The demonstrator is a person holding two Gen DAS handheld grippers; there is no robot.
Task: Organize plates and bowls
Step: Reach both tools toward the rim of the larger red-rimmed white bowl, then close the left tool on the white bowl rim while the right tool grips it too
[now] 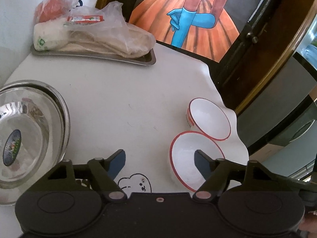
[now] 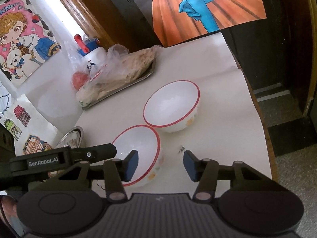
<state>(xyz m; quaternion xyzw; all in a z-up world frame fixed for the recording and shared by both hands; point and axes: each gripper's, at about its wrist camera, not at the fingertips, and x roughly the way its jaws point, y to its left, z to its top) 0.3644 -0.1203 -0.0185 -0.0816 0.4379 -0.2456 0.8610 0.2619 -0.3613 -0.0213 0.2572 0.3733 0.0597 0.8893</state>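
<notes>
Two white bowls with red rims stand side by side near the table's right edge, the near bowl [image 1: 184, 156] [image 2: 138, 140] and the far bowl [image 1: 210, 119] [image 2: 170, 103] touching rims. My left gripper [image 1: 159, 163] is open, its right finger inside the near bowl and its left finger outside, so the bowl's left wall stands between the jaws without contact. My right gripper [image 2: 161, 165] is open too, astride the same bowl's right wall, left finger inside. In the right wrist view, one of the left gripper's fingers [image 2: 99, 151] reaches to the bowl's left rim.
A steel bowl [image 1: 29, 129] [image 2: 73, 136] sits at the table's left. A metal tray [image 1: 138, 60] [image 2: 118, 93] with plastic bags of food stands at the back, a white bottle [image 2: 97, 57] behind it. The table edge [image 2: 257, 107] runs just right of the bowls.
</notes>
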